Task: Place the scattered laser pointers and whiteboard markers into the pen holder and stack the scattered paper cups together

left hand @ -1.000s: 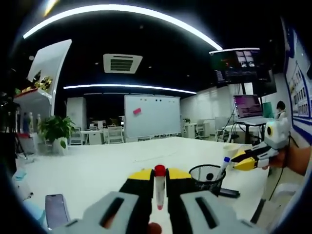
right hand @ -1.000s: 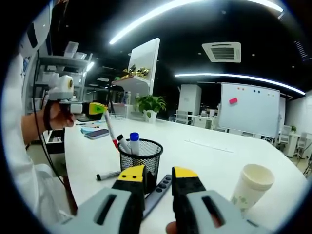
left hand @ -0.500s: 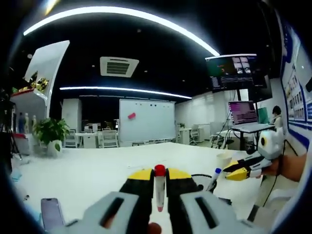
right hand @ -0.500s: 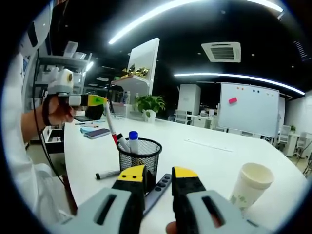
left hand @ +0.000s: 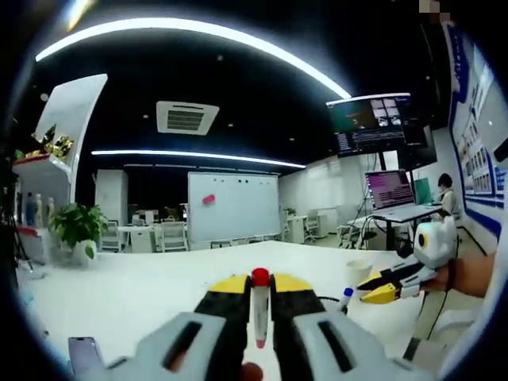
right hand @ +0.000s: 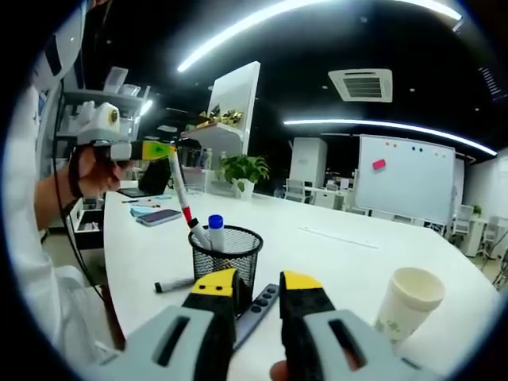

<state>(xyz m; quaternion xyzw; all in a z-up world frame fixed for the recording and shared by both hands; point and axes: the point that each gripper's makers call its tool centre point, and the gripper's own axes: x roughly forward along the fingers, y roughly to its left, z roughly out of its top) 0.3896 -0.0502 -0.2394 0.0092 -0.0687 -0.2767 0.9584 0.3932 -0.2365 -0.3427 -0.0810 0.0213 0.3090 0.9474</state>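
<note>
1. Clearly the move ahead turns on how the red-capped whiteboard marker (right hand: 181, 194) stands over the black wire-mesh pen holder (right hand: 226, 255): in the right gripper view my left gripper (right hand: 159, 150) pinches the marker's top end, and its long axis runs steeply down and slightly toward the holder, its lower end at or just inside the rim; I cannot tell which.
2. A blue-capped marker (right hand: 216, 232) already stands upright in the holder, just beside the red one.
3. In the left gripper view the same red marker (left hand: 259, 305) stands upright between the jaws, clamped.
4. My right gripper (right hand: 258, 286) has its jaws slightly apart and holds nothing; it hovers low, just in front of the holder. A dark laser pointer (right hand: 255, 312) lies flat on the white bench (right hand: 333, 254) beneath it, long axis angled away toward the holder, so the right gripper is nearer that one.
5. A black marker (right hand: 175, 284) lies flat left of the holder, and a white paper cup (right hand: 408, 307) stands upright well to the right.
</note>
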